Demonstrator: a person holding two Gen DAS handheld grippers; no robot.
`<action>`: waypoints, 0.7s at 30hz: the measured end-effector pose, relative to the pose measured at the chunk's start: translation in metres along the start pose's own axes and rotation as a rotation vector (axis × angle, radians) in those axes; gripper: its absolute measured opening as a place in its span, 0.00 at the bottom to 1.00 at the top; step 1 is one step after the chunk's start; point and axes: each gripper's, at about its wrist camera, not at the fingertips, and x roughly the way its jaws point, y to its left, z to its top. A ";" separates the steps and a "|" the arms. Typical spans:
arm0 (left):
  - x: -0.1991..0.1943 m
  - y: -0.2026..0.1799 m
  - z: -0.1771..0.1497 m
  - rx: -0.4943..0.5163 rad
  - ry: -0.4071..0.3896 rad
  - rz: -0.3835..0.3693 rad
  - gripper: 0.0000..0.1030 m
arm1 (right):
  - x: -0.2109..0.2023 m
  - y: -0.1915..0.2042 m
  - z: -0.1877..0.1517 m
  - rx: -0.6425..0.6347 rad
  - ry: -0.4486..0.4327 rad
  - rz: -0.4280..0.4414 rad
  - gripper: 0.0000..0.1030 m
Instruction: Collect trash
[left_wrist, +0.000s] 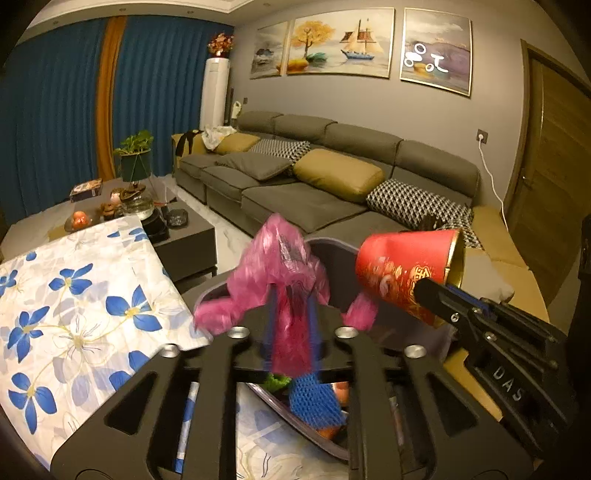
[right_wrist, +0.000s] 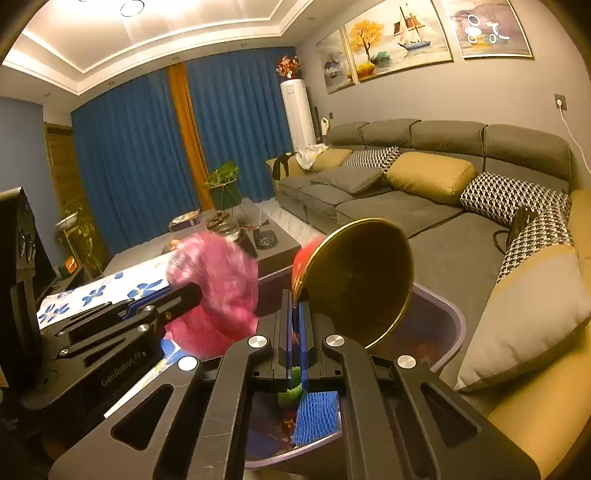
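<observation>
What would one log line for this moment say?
left gripper: pink plastic bag between fingers, over bin | right gripper: shut on red cup rim, over bin | bin: blue foam net inside

Grey sectional sofa (left_wrist: 325, 177) spans centre frame, bearing mustard cushions (left_wrist: 338, 173). Blue curtains (left_wrist: 51, 110) upper left. Three framed paintings (left_wrist: 340, 42) upper right.

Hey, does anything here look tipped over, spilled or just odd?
Nothing spilled. The red cup lies tipped on its side, pinched at the rim by the right hand-held gripper, over the bin. A pink bag hangs between the left one's fingers.
</observation>
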 end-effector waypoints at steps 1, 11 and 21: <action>0.000 0.001 -0.001 -0.004 0.001 -0.002 0.33 | -0.001 0.001 0.000 0.003 0.001 0.000 0.05; -0.034 0.026 -0.006 -0.050 -0.065 0.142 0.81 | -0.026 0.009 0.001 0.010 -0.049 -0.036 0.66; -0.116 0.036 -0.029 -0.073 -0.117 0.303 0.94 | -0.072 0.049 -0.016 -0.100 -0.072 -0.096 0.95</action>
